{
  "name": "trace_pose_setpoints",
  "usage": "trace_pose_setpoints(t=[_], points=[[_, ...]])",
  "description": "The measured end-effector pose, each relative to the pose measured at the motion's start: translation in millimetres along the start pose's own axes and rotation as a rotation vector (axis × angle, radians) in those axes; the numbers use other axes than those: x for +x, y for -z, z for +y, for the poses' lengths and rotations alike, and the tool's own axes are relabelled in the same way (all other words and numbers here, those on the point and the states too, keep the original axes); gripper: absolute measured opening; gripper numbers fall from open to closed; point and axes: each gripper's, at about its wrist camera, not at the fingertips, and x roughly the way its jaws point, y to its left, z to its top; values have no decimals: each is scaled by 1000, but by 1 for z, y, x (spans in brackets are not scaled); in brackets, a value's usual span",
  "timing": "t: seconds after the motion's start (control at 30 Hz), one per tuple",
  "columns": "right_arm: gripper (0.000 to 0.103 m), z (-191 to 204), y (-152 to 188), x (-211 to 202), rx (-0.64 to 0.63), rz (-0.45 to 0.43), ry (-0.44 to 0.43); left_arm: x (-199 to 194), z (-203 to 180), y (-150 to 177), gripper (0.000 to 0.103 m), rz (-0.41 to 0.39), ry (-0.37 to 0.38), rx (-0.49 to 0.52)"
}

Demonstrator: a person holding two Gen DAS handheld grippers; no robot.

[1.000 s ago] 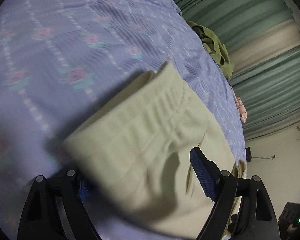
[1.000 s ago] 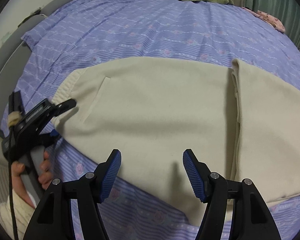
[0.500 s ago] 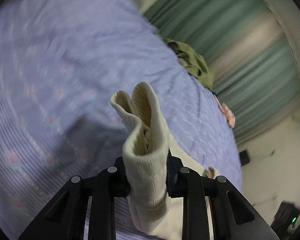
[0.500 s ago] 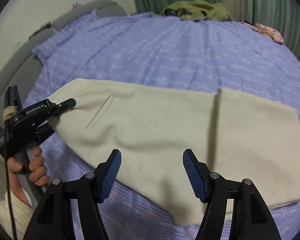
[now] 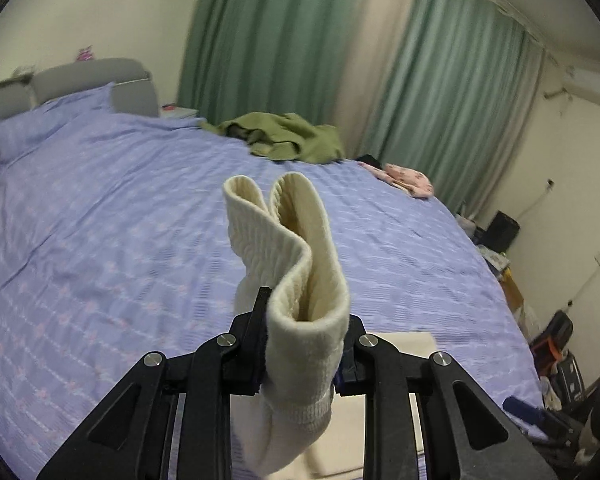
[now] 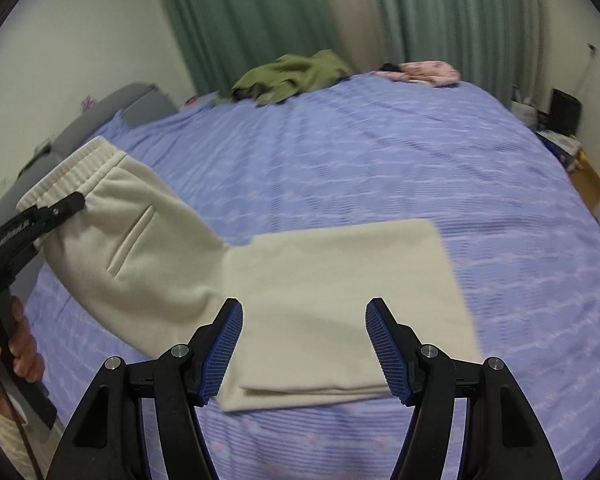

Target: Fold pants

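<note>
The cream knit pants (image 6: 300, 300) are lying half-folded on the lilac patterned bedspread (image 6: 380, 168), their ribbed waistband (image 5: 296, 280) hanging lifted, pinched in the left gripper (image 5: 300, 360). The right gripper (image 6: 304, 348) is hovering above them, jaws spread, holding nothing.

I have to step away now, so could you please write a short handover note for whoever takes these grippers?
Left gripper: shut on the ribbed waistband of the cream knit pants, lifted off the purple bedsheet.
Right gripper: open, empty, above the pants' folded leg end.
Done: legs folded over, lying flat.
Left: carry the waistband over the folded part, lay it down, smooth it.
</note>
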Motion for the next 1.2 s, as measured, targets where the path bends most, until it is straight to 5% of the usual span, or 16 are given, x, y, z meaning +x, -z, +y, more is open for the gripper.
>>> trace_pose_setpoints(t=[0.23, 0.43, 0.73, 0.8, 0.87, 0.93, 1.03, 1.2], points=[[65, -65, 12, -31, 41, -15, 9, 27, -112, 10, 22, 35, 45, 67], [65, -129, 14, -36, 50, -2, 41, 86, -197, 45, 21, 157, 37, 103], [65, -221, 30, -27, 118, 44, 90, 167, -257, 108, 22, 326, -58, 154], [65, -238, 35, -23, 150, 60, 92, 177, -267, 117, 32, 367, -48, 160], [65, -249, 39, -21, 174, 81, 88, 176, -272, 120, 47, 410, 63, 100], [65, -258, 42, -20, 194, 96, 73, 160, -278, 115, 57, 385, 155, 85], [65, -264, 42, -22, 207, 92, 59, 121, -280, 102, 71, 268, 167, 180], [65, -248, 25, -11, 154, 62, -1, 86, -231, 93, 73, 207, 58, 275]])
